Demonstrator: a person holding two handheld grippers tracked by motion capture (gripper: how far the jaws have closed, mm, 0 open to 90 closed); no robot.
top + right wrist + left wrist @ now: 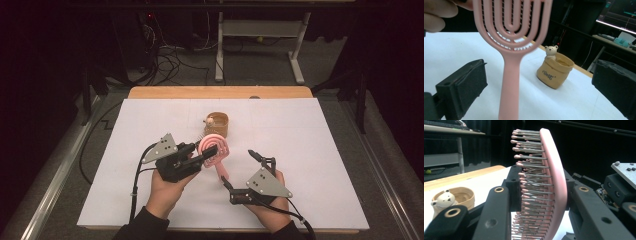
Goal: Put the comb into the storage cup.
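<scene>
Just in front of the little bear pot, the pink hairbrush hangs above the white table, its head clamped between the jaws of the left tongs, bristles facing away from the pot. The right tongs gape wide either side of the handle, touching nothing. I'd close them squarely on the handle, low down, before the left lets go.

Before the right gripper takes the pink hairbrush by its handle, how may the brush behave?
The hairbrush looks like stiff plastic, so probably rigid and light. Its handle seems smooth and narrow, so it may twist between the pads. The bristles could bend a little.
</scene>
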